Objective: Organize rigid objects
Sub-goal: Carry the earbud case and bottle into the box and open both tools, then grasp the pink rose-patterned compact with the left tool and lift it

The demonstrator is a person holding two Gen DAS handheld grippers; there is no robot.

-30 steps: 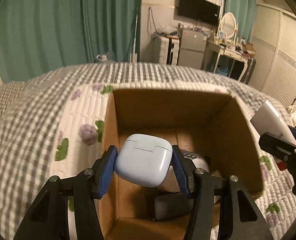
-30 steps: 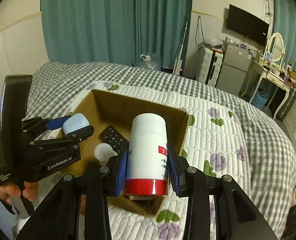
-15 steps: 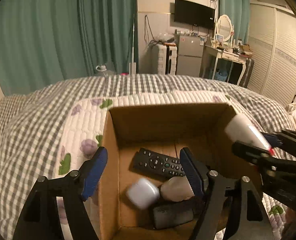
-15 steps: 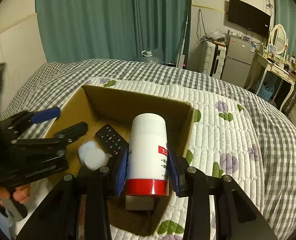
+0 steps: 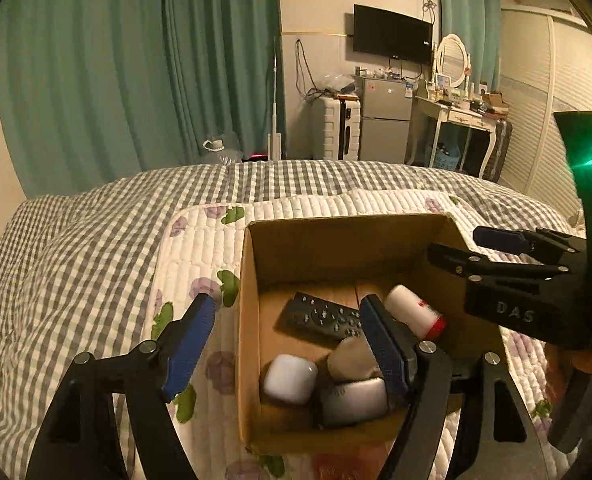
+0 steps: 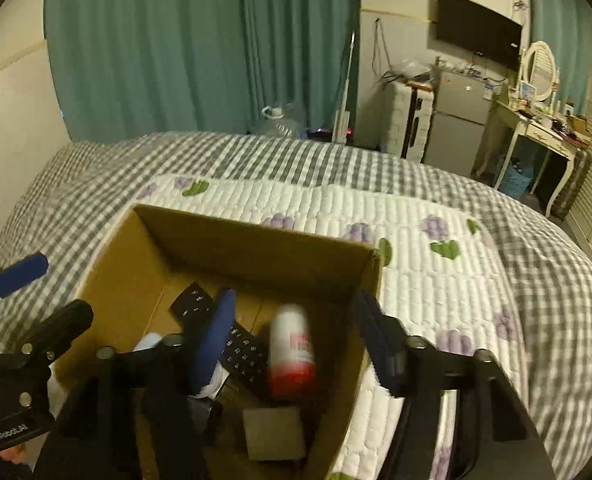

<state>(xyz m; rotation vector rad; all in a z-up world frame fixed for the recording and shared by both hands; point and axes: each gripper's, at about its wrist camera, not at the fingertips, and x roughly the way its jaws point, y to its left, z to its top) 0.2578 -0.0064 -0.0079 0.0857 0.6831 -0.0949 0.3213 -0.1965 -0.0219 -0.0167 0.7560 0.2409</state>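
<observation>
1. Right wrist view: the right gripper [image 6: 292, 340] is spread wide with nothing between its fingers. A second ago, and half a second ago, it was clamped on the white bottle with the red cap – that bottle [image 6: 292, 354] now lies on its side inside the cardboard box [image 6: 256, 240], blurred, probably still settling.
2. Left wrist view: the left gripper [image 5: 288, 344] is also wide open and empty. The earbud case [image 5: 290, 378] it held a second ago sits on the box floor near the front wall, beside a pale rounded object [image 5: 351, 358] and a grey case [image 5: 353, 400].
3. The remote [image 5: 321, 320] lies flat toward the back of the box, with the bottle [image 5: 413, 316] just to its right.
4. The box rests on the quilt [image 5: 200, 248] on the bed – no loose items visible on the bedding around it.
5. Judgement: both releases are done and everything seen is boxed; task likely near its end, unless something lies out of view.
</observation>
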